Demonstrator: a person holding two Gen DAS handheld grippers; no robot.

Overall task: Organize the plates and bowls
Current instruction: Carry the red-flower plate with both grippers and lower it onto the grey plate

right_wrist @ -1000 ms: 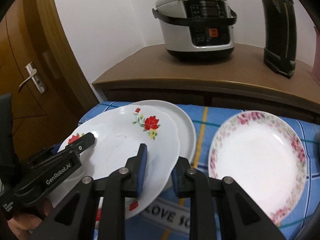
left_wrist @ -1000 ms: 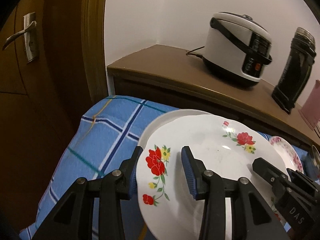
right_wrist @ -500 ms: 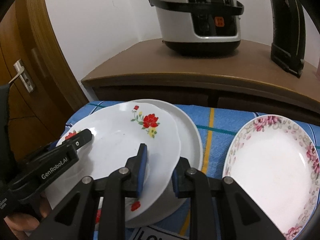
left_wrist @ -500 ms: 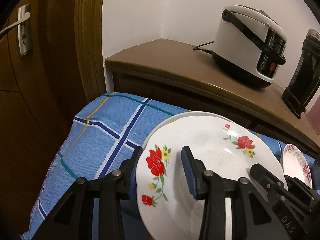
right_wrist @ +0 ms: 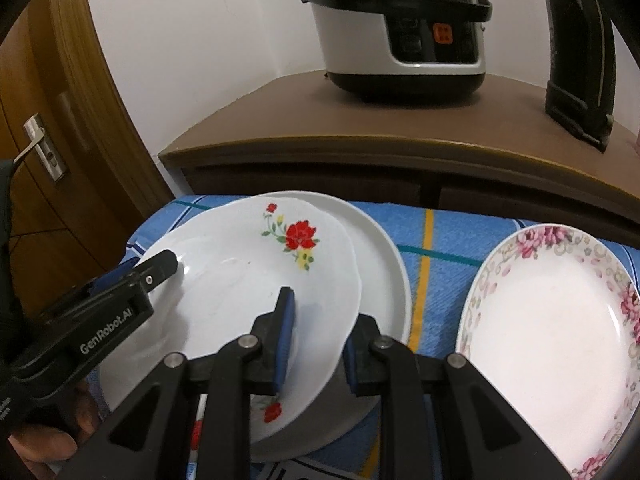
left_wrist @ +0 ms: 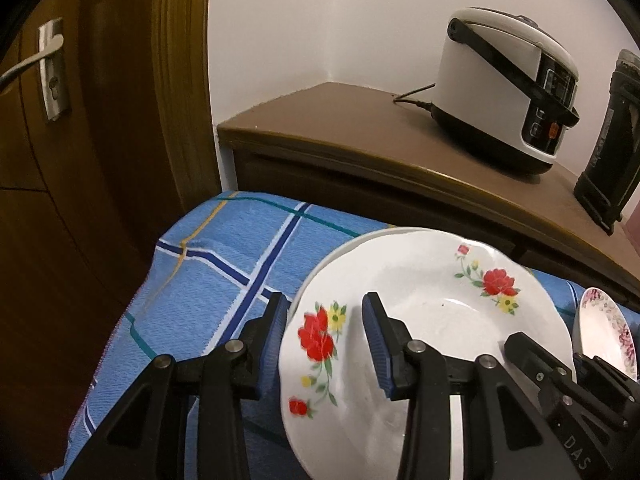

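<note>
Stacking underway — red-flower plate (right_wrist: 240, 280) over plain white plate (right_wrist: 380, 264), rim straddled, unclamped, by left gripper (left_wrist: 324, 344) and right gripper (right_wrist: 316, 340); pink-rimmed plate (right_wrist: 548, 320) unstacked, right.

The red-flower plate (right_wrist: 256, 280) is white with red blooms, yellow buds and green stems; the plain plate (right_wrist: 380, 260) under it is all white. The oval plate (right_wrist: 552, 328) is white, rimmed in pink flowers. The cloth (left_wrist: 224, 272) is blue plaid with navy, white, teal and yellow lines; the black tongs carry blue pads (left_wrist: 376, 344).
</note>
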